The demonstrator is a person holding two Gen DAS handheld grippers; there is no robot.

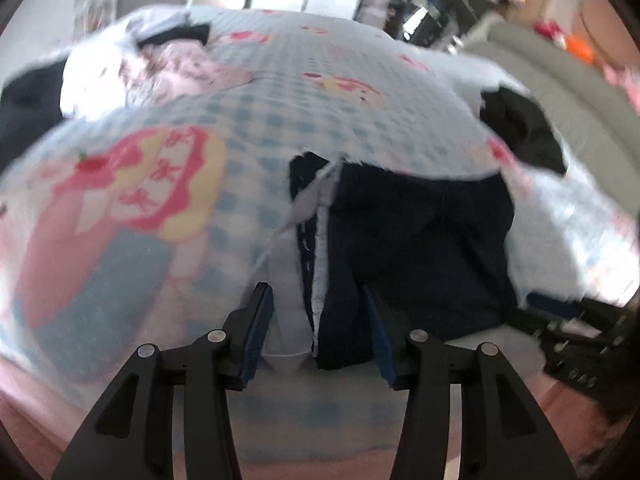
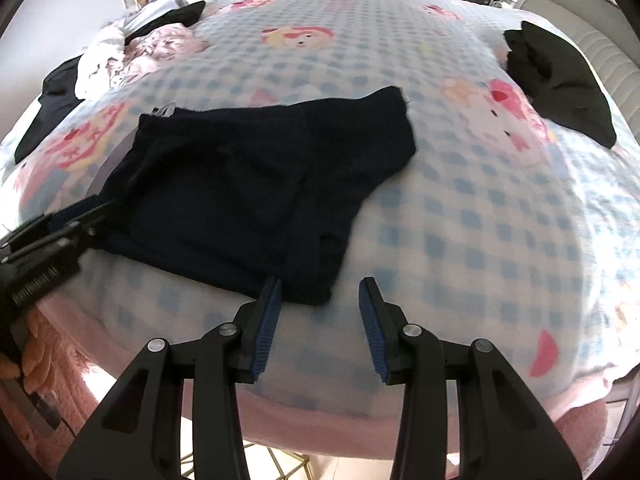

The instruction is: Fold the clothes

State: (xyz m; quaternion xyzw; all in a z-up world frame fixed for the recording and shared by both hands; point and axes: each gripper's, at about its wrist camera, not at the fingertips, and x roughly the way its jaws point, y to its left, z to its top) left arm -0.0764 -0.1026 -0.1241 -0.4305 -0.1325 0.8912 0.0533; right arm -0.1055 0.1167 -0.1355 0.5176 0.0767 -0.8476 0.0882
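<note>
The dark navy garment (image 2: 256,184) lies spread flat on the checked bedspread (image 2: 460,216) near the bed's front edge, its long axis running from the near corner up and away to the right. The right gripper (image 2: 320,328) hovers just off that near corner with jaws apart and nothing between them. The left gripper (image 1: 318,332) is nearer still — its parted jaws straddle the garment's left edge and pale lining, though I can't tell whether the pads press — so the next pinch looks to be its to make.
</note>
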